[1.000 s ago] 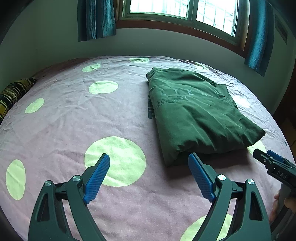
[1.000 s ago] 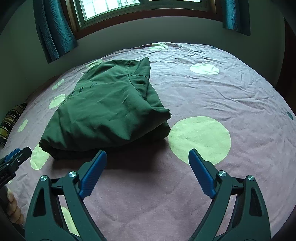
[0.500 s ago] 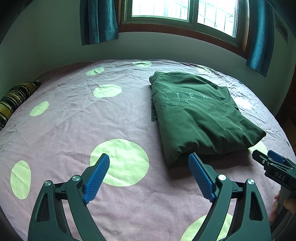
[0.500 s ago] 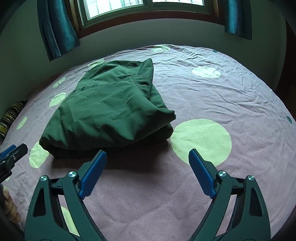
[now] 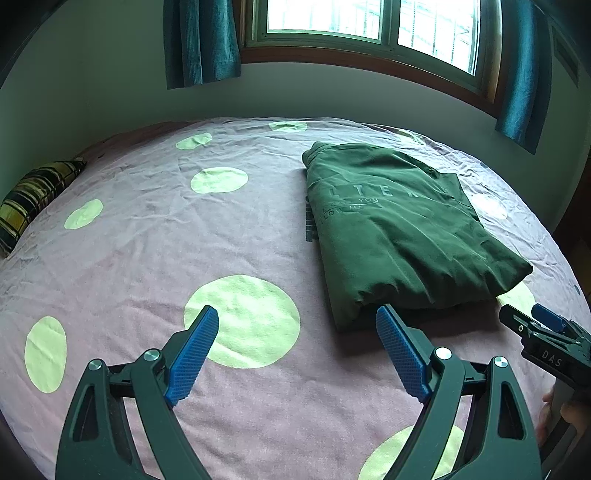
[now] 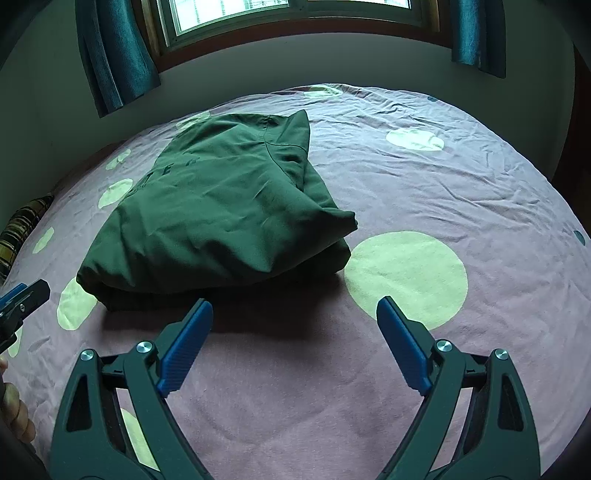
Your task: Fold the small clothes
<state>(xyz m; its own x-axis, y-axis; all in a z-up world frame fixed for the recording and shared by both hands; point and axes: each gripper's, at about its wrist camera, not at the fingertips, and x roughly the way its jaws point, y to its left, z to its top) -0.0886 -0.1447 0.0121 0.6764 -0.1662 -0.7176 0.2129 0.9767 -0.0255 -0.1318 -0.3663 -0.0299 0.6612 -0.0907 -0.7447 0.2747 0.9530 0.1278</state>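
A dark green garment point(image 5: 399, 236) with pale lettering lies folded into a thick rectangle on the bed; in the right wrist view the green garment point(image 6: 218, 210) sits left of centre. My left gripper point(image 5: 297, 317) hovers open just short of the bundle's near left corner, nothing between its blue pads. My right gripper point(image 6: 294, 308) is open too, in front of the bundle's near right corner, and holds nothing. Each view catches the other gripper's tip at its edge.
The bed wears a mauve sheet point(image 5: 147, 240) with pale green dots. A striped pillow point(image 5: 33, 195) lies at the far left edge. Behind the bed are a wall, a window point(image 5: 369, 22) and teal curtains point(image 5: 201, 40). A hand point(image 6: 14, 410) shows at the left border.
Both views have tipped slightly, so the bed and the folded garment sit a little lower in frame. The garment has not moved, and both grippers stay equally wide.
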